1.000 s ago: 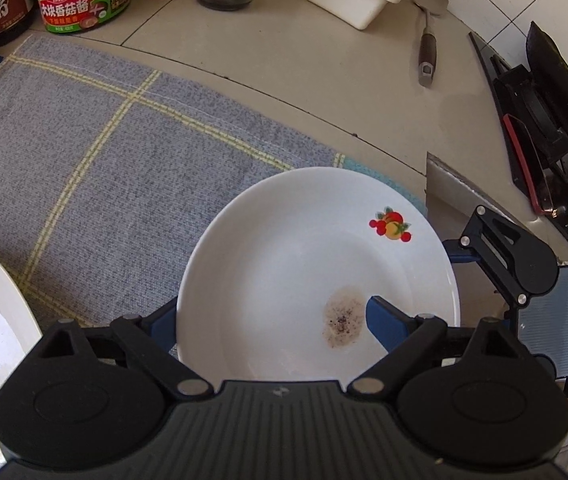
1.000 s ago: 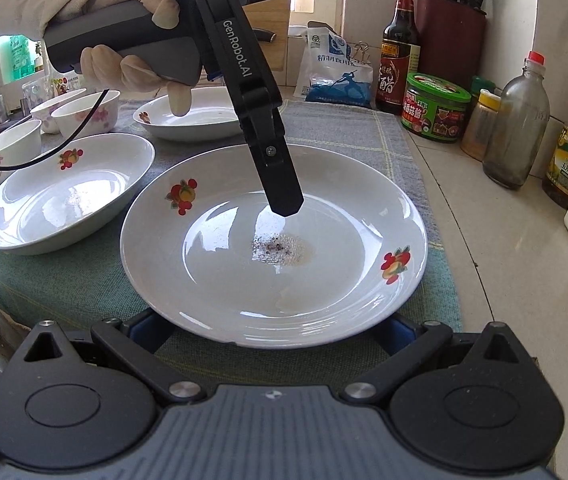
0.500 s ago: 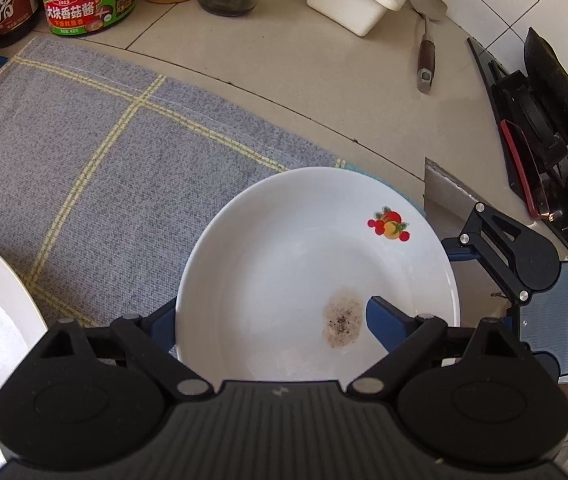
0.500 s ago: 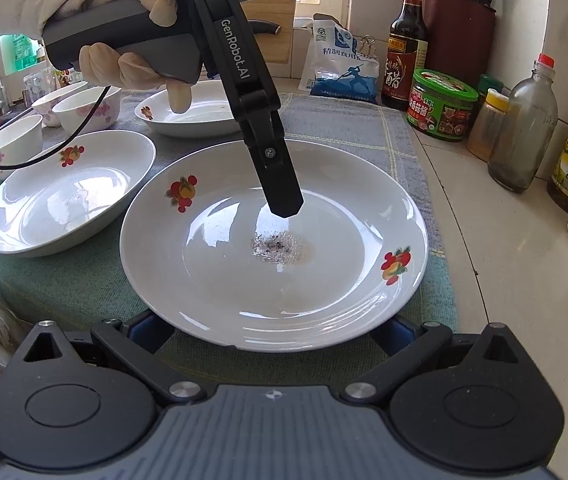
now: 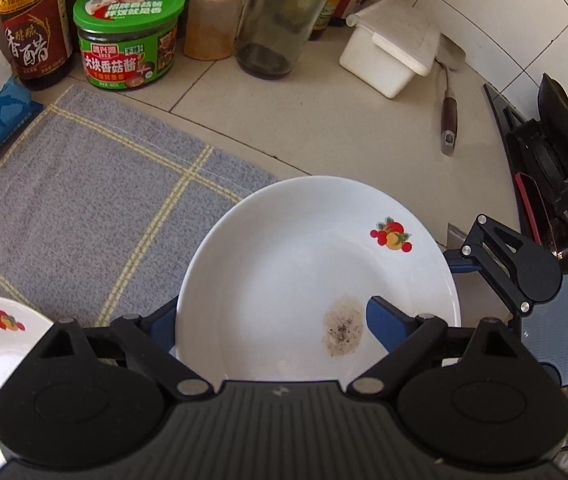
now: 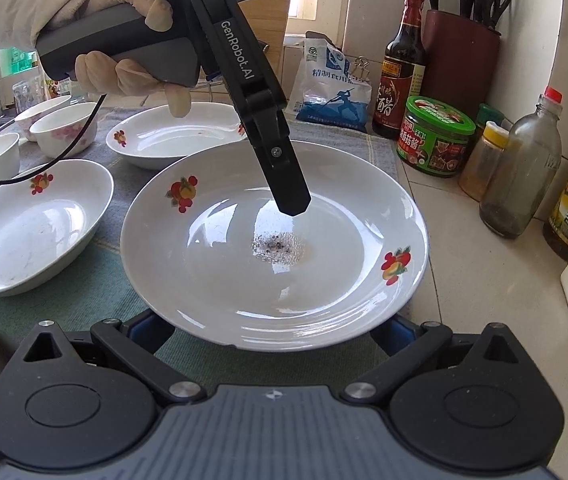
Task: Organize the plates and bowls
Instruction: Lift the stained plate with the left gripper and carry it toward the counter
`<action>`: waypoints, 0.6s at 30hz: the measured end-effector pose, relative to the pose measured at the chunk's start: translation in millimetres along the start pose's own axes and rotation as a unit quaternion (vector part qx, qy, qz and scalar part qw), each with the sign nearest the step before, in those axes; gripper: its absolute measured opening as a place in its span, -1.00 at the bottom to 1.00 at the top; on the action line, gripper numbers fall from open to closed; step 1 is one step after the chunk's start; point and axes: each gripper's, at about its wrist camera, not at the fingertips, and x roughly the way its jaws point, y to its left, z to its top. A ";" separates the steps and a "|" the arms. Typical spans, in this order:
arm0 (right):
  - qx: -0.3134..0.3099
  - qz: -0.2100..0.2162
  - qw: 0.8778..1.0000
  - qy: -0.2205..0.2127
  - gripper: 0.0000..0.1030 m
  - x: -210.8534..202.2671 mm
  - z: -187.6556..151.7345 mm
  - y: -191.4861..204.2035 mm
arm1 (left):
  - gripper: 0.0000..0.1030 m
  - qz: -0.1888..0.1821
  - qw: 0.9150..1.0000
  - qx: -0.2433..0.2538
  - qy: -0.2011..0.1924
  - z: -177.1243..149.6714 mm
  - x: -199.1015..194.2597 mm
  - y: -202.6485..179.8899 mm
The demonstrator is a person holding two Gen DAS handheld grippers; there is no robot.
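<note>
Plate (image 6: 271,248): white glazed ceramic, fruit decals, shallow, with a dried speckled stain (image 6: 279,245) at centre. It sits at the near edge of the cloth (image 5: 95,208) on the counter (image 5: 324,120), partly overhanging the cloth toward the right.

Left hand-held gripper (image 5: 271,320): jaws straddle the plate rim, one finger (image 5: 384,316) inside over the well, the other below the rim outside. It seems closed on the rim, but contact is not clear from either view.

Right hand-held gripper (image 6: 271,332): jaws wide, fingers low on either side of the near rim; no contact visible.

Handling judgement: rigid, brittle, moderately heavy for its size; the glaze is glossy, so likely slippery under the pads. Pinching the rim on one side leaves the far side to droop, so a deep bite over the lip is best. Keep level. Set down gently: chipping risk against other plates (image 6: 31,224) and bowls (image 6: 63,134) nearby.
</note>
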 end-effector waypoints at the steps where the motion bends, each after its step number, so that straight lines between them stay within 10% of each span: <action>1: 0.000 -0.002 1.000 -0.001 1.00 2.6 1.9 -2.9 | 0.81 0.002 1.000 0.001 -0.003 3.6 0.5 2.0; 18: 0.036 -0.021 0.999 0.001 1.00 44.1 17.2 -43.7 | 0.81 0.012 0.999 -0.006 -0.038 55.6 26.4 35.6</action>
